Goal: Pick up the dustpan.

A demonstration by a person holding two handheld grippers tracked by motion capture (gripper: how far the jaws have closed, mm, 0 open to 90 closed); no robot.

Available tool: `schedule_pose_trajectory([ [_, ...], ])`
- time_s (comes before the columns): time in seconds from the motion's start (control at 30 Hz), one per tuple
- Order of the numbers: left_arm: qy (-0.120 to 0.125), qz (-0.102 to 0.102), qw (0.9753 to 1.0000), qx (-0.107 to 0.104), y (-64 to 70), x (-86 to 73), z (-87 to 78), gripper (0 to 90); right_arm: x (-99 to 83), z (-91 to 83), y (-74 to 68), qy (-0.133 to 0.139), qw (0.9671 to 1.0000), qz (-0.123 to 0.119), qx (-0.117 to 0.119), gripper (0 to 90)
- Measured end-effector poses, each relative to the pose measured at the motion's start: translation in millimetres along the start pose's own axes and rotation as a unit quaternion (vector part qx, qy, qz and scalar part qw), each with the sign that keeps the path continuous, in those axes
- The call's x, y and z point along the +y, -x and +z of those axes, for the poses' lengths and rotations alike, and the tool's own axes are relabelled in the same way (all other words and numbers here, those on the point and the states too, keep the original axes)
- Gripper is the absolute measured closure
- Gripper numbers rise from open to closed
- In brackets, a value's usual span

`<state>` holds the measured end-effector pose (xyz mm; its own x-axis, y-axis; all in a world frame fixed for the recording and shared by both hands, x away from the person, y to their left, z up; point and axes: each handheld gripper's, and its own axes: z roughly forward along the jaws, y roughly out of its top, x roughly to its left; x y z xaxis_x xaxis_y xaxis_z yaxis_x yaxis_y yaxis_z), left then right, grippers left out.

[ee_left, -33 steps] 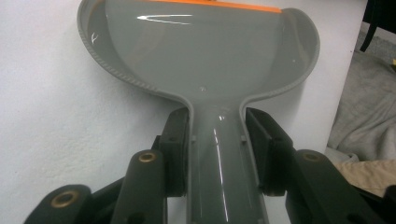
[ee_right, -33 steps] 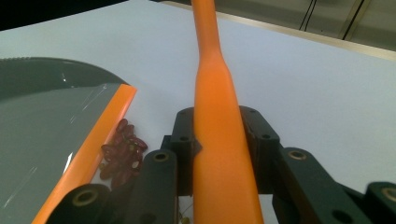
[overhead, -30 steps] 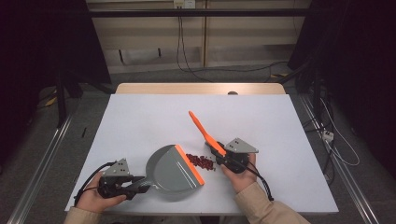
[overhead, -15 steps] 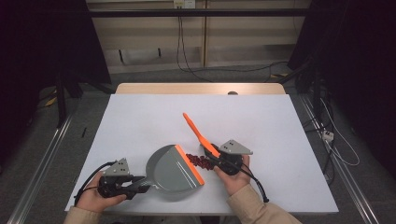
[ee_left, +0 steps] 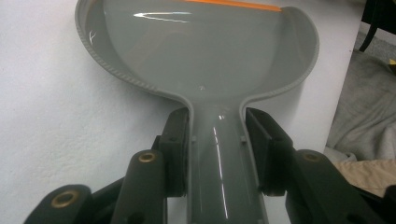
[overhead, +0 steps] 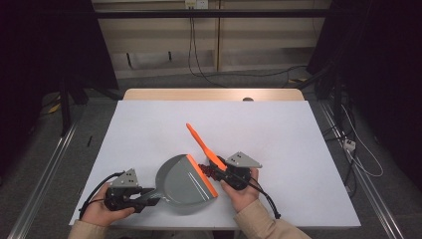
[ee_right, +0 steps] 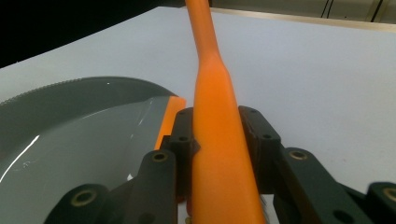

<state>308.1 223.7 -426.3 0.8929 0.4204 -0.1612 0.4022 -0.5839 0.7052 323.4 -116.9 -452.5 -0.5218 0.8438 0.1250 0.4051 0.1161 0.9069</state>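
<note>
You've dragged the brush (overhead: pixel 203 145) in your right gripper (overhead: pixel 222 174) to the pan (overhead: pixel 185 183) lip, left gripper (overhead: pixel 147 198) clamping its handle near the bench's front edge, so the crumbs (overhead: pixel 206 170) look nearly swept in.

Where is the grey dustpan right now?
In the high view the grey dustpan lies near the table's front edge, left gripper shut on its handle, orange lip facing the brush at its right.
</note>
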Motion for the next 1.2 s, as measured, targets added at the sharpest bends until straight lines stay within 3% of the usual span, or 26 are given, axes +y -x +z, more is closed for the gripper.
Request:
schedule_pose_trajectory([
  [0.1,0.002,-0.001,1.0,0.007,1.0,0.0,0.6,61.8,0.1,1.9,-3.5,0.001,1.0,0.003,0.001,69.4],
  [0.3,-0.007,0.002,0.9999,-0.008,2.6,0.5,2.6,61.7,-0.5,4.6,-8.0,0.01,0.9996,0.025,0.0,69.3],
  [0.93,-0.013,0.001,0.9999,-0.012,11.7,1.5,10.1,61.7,-3.3,1.9,-10.6,0.014,0.9994,0.031,0.0,69.3],
  [0.97,-0.013,-0.001,0.9999,-0.005,12.9,1.9,10.4,61.8,-3.4,2.1,-11.2,0.015,0.9993,0.034,0.002,69.3],
  [1.2,-0.017,0.0,0.9998,-0.012,13.0,2.6,12.6,61.7,-2.5,4.0,-16.9,0.014,0.9986,0.05,0.01,69.3],
])
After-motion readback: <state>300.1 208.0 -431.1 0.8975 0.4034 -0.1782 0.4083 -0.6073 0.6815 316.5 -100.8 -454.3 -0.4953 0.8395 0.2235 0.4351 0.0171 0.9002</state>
